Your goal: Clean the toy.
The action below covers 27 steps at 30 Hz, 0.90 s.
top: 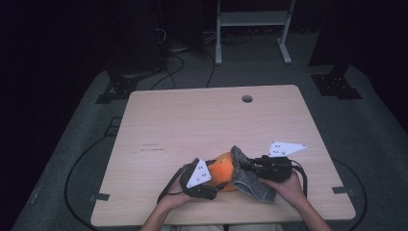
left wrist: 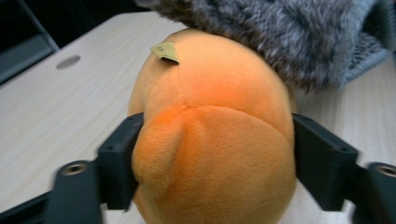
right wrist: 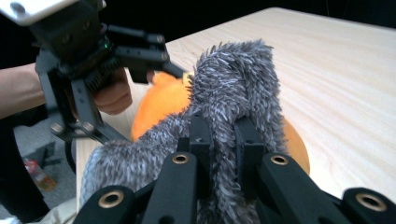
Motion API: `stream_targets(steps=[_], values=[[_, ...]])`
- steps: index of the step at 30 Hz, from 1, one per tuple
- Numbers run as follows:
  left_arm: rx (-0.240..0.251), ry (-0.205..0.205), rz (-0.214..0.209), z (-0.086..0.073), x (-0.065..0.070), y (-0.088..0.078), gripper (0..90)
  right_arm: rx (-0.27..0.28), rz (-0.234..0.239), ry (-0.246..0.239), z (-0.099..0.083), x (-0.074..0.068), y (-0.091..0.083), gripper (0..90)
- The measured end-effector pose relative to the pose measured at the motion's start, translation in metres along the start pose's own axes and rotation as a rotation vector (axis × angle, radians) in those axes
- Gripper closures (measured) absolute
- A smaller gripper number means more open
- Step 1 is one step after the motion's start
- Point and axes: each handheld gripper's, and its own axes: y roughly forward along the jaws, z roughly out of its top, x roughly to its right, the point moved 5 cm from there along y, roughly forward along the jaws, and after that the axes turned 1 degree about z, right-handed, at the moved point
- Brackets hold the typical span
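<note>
At the near edge of the table (top: 192, 115), the left claw (left wrist: 212, 154) clamps an orange plush toy (left wrist: 210, 140). The right claw (right wrist: 224, 140) pinches a grey furry cloth (right wrist: 238, 79), draped only partly over the toy; covering looks half finished.

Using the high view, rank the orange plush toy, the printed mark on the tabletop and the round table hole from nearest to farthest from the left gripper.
1. Orange plush toy: between the left gripper's jaws.
2. Printed mark: up and left, mid-table.
3. Round table hole: near the far edge.
</note>
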Motion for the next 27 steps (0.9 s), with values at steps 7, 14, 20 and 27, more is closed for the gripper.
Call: stream_targets(steps=[7, 14, 20, 27], values=[[0.005, -0.099, -0.013, -0.001, -0.005, 0.000, 28.1, -0.006, -0.006, 0.014, -0.008, 0.003, -0.003, 80.2], [-0.007, -0.075, -0.032, -0.007, -0.005, -0.002, 30.3, -0.083, -0.130, 0.053, -0.023, 0.032, -0.012, 80.2], [-0.025, -0.008, -0.045, -0.007, 0.002, -0.002, 31.7, -0.008, -0.034, 0.033, -0.007, 0.016, -0.016, 80.2], [-0.032, 0.000, -0.052, -0.010, 0.002, -0.004, 31.0, -0.008, -0.028, 0.001, -0.002, 0.009, -0.003, 80.1]])
